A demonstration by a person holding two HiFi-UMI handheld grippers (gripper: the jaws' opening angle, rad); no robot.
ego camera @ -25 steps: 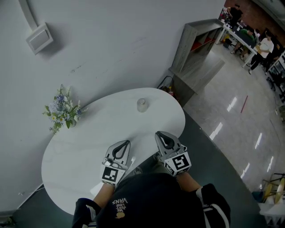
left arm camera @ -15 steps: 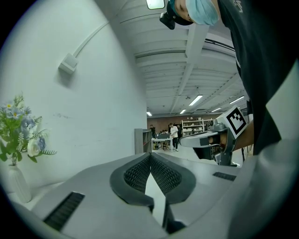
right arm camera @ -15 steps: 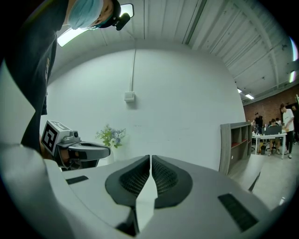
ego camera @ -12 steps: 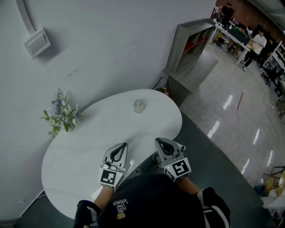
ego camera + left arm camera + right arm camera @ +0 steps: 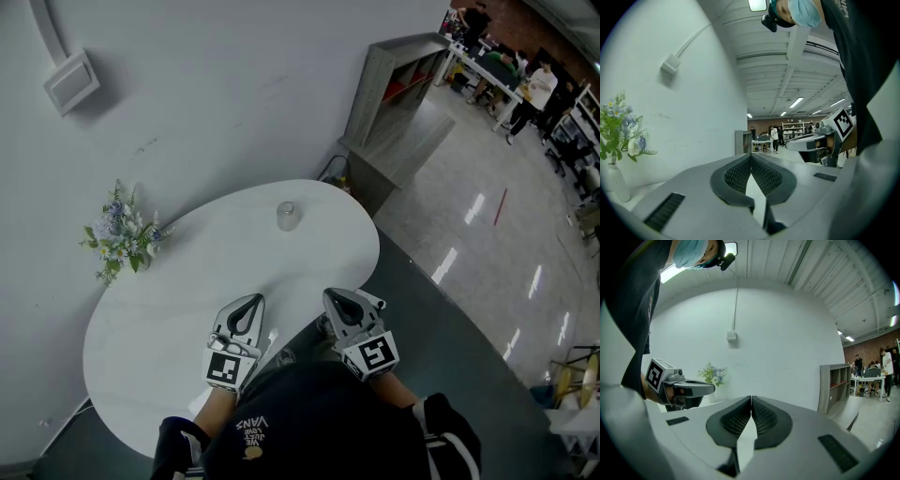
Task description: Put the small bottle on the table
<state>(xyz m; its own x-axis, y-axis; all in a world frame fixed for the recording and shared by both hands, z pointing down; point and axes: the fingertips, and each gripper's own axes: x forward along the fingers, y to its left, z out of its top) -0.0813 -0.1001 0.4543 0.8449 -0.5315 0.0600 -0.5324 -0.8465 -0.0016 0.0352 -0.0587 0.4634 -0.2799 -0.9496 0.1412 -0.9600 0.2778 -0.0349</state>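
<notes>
Showing small bottle on table: head view only.

We can read one brand only: "VANS", in pale letters on the person's black cloth top, upside down in the head view. A few smaller pale lines of print sit just beside that word, too small for us to read surely. The white cube on the left claw and the white cube on the right claw each bear black square code markers, patterns rather than letters.
</notes>
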